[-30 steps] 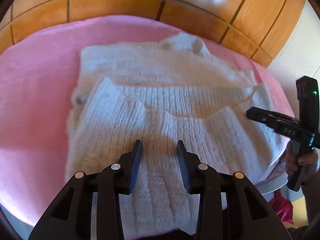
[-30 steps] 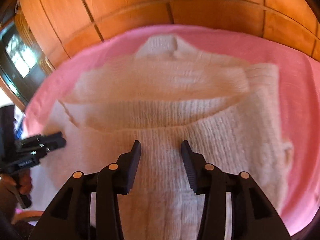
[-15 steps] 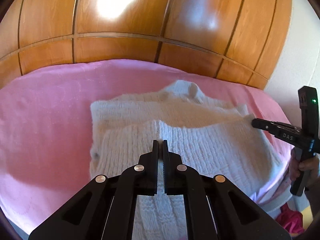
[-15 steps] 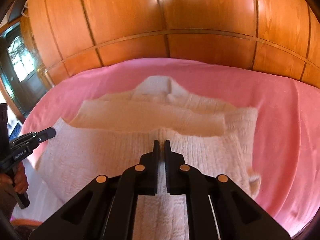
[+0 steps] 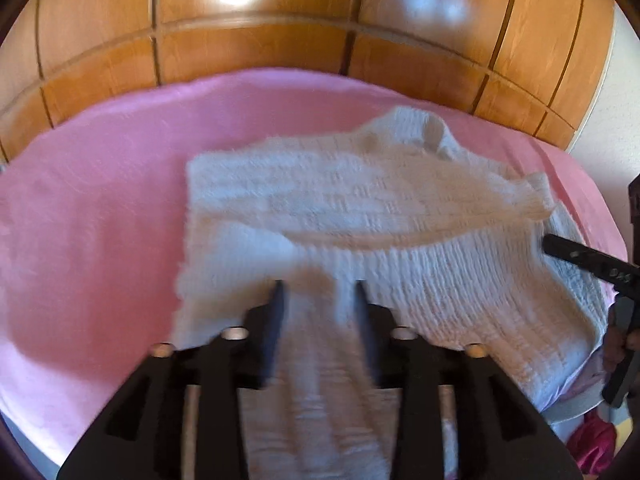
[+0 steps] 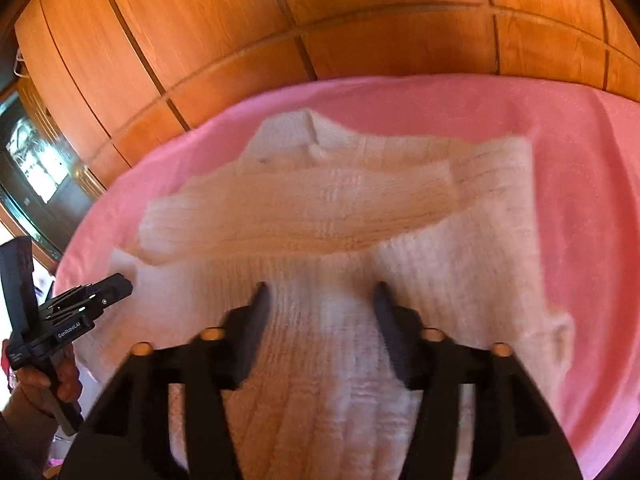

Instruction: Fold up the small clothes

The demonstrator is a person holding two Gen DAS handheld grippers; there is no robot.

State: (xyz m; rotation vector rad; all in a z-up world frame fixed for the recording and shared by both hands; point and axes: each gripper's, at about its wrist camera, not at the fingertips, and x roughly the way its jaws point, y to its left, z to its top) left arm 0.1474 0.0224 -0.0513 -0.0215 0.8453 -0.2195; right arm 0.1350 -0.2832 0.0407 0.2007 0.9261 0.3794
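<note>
Wood panelling backs the pink bed (image 5: 100,208) where the white sweater (image 5: 360,216) lies part-folded (sleeve across chest), and both left gripper (image 5: 318,292) and right gripper (image 6: 320,294) jaws, pinched together half a second ago, now gape empty over its hem, so that fold looks released.

Pink textured cloth cover (image 5: 100,208) spreads over the flat surface, reaching both side edges; slight wrinkles at the right in the right wrist view (image 6: 592,184). Glossy orange-brown wooden panelled wall (image 5: 256,52) runs behind it, split by dark grooves and one raised horizontal rail, with bright light glare on the upper panels; same panels in the right wrist view (image 6: 360,20). Dark-framed glass opening (image 6: 32,164) far left, blurred reflections inside. Plain white wall strip (image 5: 616,92) far right. Crumpled magenta fabric (image 5: 592,440) low right, below the cover edge, detail unclear.
</note>
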